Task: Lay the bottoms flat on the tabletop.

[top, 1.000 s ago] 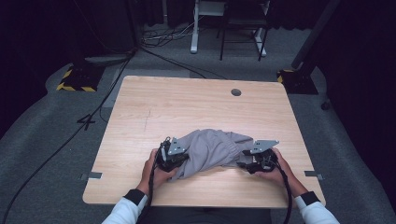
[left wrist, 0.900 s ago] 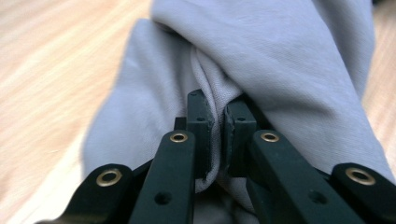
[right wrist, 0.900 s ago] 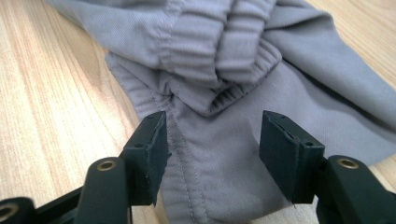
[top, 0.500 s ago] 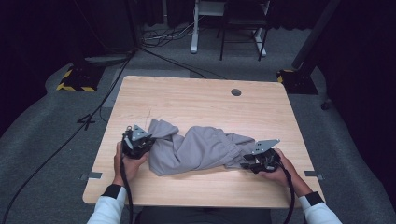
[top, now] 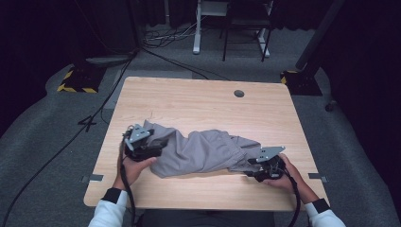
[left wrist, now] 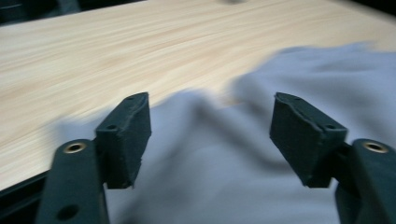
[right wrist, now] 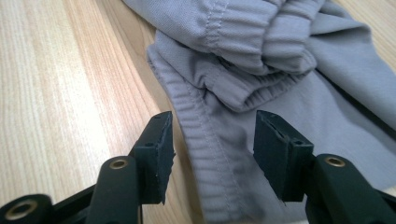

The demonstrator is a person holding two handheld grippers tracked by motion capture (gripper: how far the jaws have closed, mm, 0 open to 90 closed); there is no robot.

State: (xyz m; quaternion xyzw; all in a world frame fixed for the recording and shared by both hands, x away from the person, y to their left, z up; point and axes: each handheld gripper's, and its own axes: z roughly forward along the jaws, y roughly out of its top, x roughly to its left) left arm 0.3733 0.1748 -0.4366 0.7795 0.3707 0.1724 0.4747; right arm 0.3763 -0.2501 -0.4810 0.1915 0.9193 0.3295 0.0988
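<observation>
A crumpled grey garment (top: 203,151) with an elastic waistband (right wrist: 243,28) lies across the near half of the wooden table (top: 198,104). My left gripper (top: 160,144) is at its left end, pointing right. Its jaws have just been opening and stand wide apart (left wrist: 210,105), with grey cloth (left wrist: 233,177) lying loose between and under them. At the right end, my right gripper (top: 249,166) points left. Its jaws (right wrist: 214,119) have just been opening too and straddle the ribbed edge of the cloth without pressing on it.
A round cable hole (top: 239,93) sits near the table's far edge. Beyond the table are cables (top: 165,52) on grey carpet, white desk legs (top: 196,28), and yellow-black striped bases (top: 75,81) at the far left and far right.
The left hand has carried the garment's left end out to the left and a little away from me, stretching the cloth wider across the table. The right hand has barely moved.
</observation>
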